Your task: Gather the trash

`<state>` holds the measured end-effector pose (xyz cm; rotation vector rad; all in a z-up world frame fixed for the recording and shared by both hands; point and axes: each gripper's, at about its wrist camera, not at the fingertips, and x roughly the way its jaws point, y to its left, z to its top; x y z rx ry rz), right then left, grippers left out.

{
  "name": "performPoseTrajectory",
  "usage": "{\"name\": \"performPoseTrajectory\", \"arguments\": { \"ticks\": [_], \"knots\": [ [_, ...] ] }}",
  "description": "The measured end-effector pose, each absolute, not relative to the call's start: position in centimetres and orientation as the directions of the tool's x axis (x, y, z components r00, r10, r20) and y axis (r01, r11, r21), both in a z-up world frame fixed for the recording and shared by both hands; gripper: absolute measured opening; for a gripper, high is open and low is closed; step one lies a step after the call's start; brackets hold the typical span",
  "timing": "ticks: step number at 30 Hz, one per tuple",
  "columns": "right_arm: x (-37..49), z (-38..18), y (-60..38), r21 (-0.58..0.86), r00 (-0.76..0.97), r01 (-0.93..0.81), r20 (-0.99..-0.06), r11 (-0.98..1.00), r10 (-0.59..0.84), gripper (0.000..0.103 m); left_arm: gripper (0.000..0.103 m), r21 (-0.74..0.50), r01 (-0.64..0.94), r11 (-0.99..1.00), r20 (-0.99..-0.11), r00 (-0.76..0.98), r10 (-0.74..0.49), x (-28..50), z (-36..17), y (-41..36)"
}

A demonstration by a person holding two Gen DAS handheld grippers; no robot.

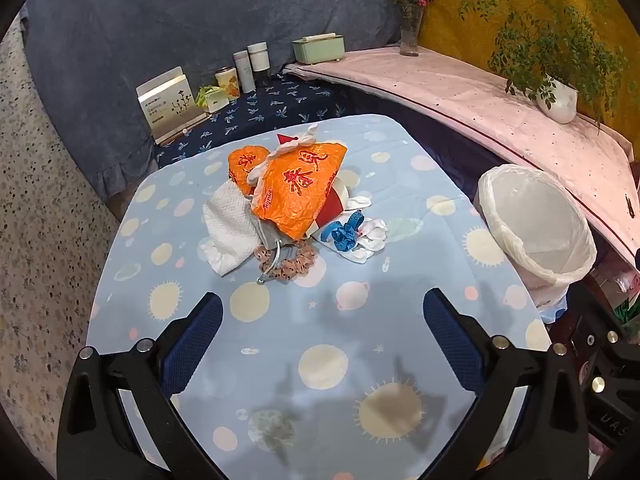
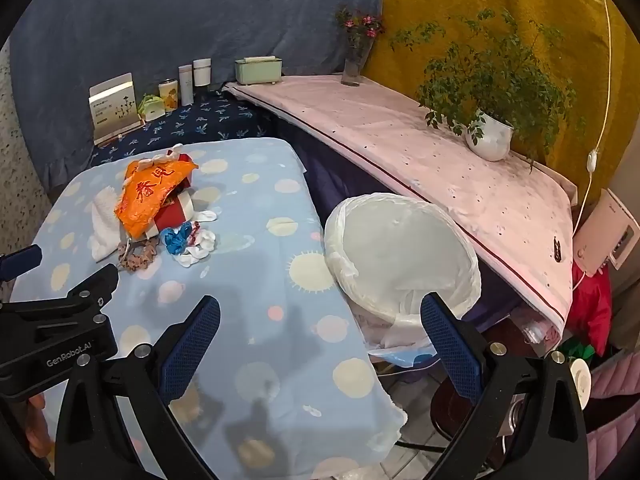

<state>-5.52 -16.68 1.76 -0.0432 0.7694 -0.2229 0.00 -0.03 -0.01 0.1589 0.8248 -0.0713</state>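
A heap of trash lies mid-table on the light blue patterned cloth (image 1: 320, 340): an orange plastic bag (image 1: 298, 188) with red characters, a white paper towel (image 1: 232, 224), a pink scrunchie (image 1: 288, 264), a blue ribbon (image 1: 344, 234) and white crumpled scraps (image 1: 372, 236). A bin lined with a white bag (image 1: 536, 220) stands at the table's right edge. My left gripper (image 1: 322, 312) hovers open short of the heap, nothing between its fingers. My right gripper (image 2: 320, 316) is open over the table's right edge, its right finger (image 2: 448, 344) in front of the bin (image 2: 400, 256). The heap (image 2: 156, 196) lies far left there.
A pink-covered shelf (image 1: 460, 92) runs along the right with a potted plant (image 1: 556, 96) and a flower vase (image 1: 410, 36). At the back stand a green box (image 1: 318, 48), bottles (image 1: 252, 64) and a card box (image 1: 170, 102). Clutter and a white device (image 2: 608, 236) sit at far right.
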Motion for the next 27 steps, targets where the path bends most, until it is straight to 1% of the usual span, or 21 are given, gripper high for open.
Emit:
{"name": "performPoseTrajectory", "arguments": {
  "ticks": [6, 17, 27],
  "knots": [
    [-4.9, 1.7, -16.5, -0.120, 0.690, 0.181, -0.692, 0.976, -0.213, 0.096, 0.096, 0.101, 0.127, 0.987, -0.741, 0.672, -0.011, -0.1, 0.0, -0.2],
    [-3.7, 1.9, -16.0, -0.130, 0.681, 0.173, -0.700, 0.976, -0.214, 0.096, 0.096, 0.095, 0.094, 0.991, -0.756, 0.654, 0.010, 1.1, 0.1, 0.5],
    [-3.4, 2.0, -16.3, -0.136, 0.688, 0.184, -0.689, 0.973, -0.226, 0.096, 0.096, 0.105, 0.097, 0.990, -0.758, 0.653, 0.016, 1.2, 0.0, 0.2]
  ]
}}
